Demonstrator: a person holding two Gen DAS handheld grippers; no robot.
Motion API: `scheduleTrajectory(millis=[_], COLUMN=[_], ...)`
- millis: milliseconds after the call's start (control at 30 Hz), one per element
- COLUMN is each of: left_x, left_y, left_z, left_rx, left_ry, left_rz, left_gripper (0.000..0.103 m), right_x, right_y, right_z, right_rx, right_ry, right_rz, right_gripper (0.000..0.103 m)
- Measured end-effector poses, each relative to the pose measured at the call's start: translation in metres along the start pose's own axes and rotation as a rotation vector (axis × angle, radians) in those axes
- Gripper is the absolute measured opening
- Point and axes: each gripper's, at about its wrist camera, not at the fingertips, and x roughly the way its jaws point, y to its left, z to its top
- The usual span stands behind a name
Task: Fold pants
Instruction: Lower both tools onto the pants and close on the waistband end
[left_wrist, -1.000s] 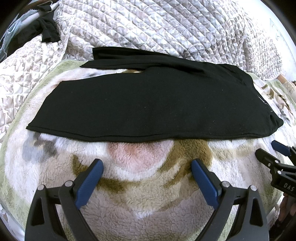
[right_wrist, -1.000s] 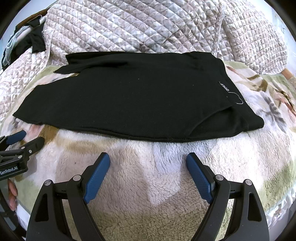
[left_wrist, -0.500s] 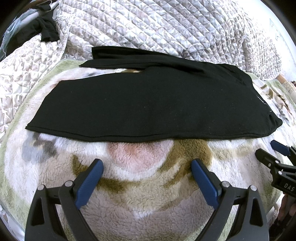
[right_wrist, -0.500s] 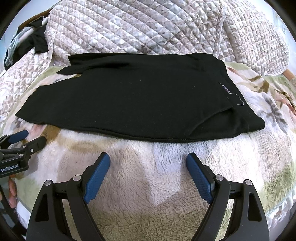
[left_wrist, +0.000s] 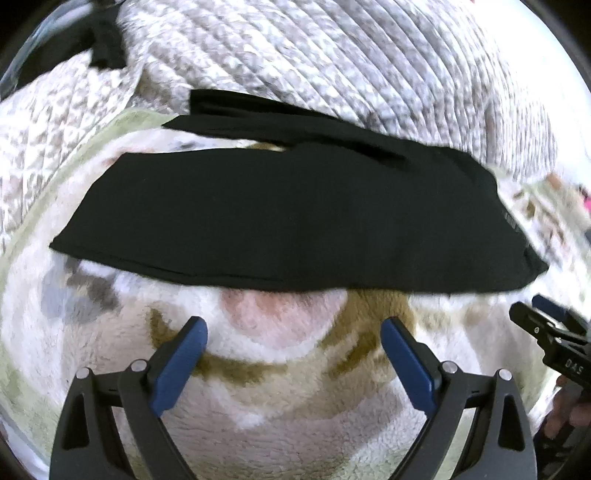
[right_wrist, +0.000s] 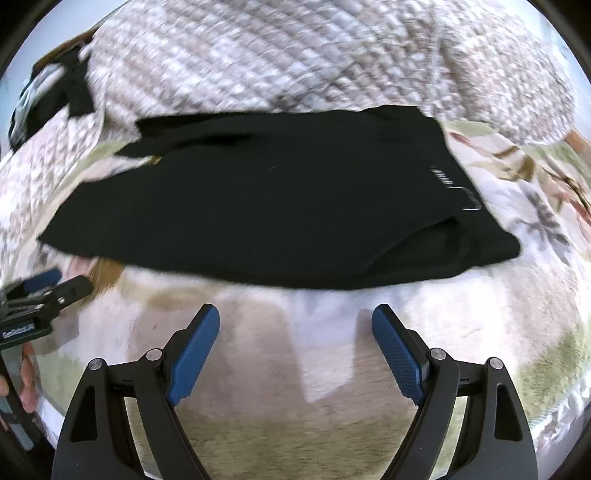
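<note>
Black pants (left_wrist: 280, 218) lie flat across a fleece blanket, legs to the left and waistband to the right, one leg over the other. They also show in the right wrist view (right_wrist: 280, 206), with a small white logo by the waistband. My left gripper (left_wrist: 293, 328) is open and empty, just short of the pants' near edge. My right gripper (right_wrist: 295, 317) is open and empty, just short of the near edge by the waist. Each gripper shows at the edge of the other's view: the right gripper (left_wrist: 546, 314) and the left gripper (right_wrist: 55, 286).
A patterned fleece blanket (left_wrist: 280, 369) covers the bed under the pants. A grey quilted cover (left_wrist: 332, 55) is bunched behind them. Dark clothing (right_wrist: 62, 92) lies at the far left corner.
Both grippers have moved slightly forward toward the pants' near edge; the views are blurred by motion. The pants have not moved. Both grippers stay open.
</note>
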Motion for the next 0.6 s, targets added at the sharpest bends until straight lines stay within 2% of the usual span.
scheduleTrajectory(millis=[100, 200, 300, 600], left_x=[-0.005, -0.004, -0.001, 0.010], left_y=[0.018, 0.045, 0.068, 0.096], left_z=[0.005, 0.008, 0.010, 0.030], left_rx=[-0.081, -0.194, -0.300, -0.417], left_ry=[-0.032, -0.041, -0.046, -0.114], left_rz=[0.009, -0.001, -0.067, -0.073], left_gripper=[0.096, 0.096, 0.091, 0.085], right_x=[-0.004, 0.003, 0.006, 0.024], right_y=[-0.023, -0.049, -0.064, -0.112], right_z=[0.006, 0.008, 0.011, 0.028], right_rx=[0.094, 0.209, 0.300, 0.549], right_ry=[-0.016, 0.008, -0.008, -0.081], right_rz=[0.003, 0.039, 0.100, 0.220], right_gripper=[0.085, 0.085, 0.085, 0.085])
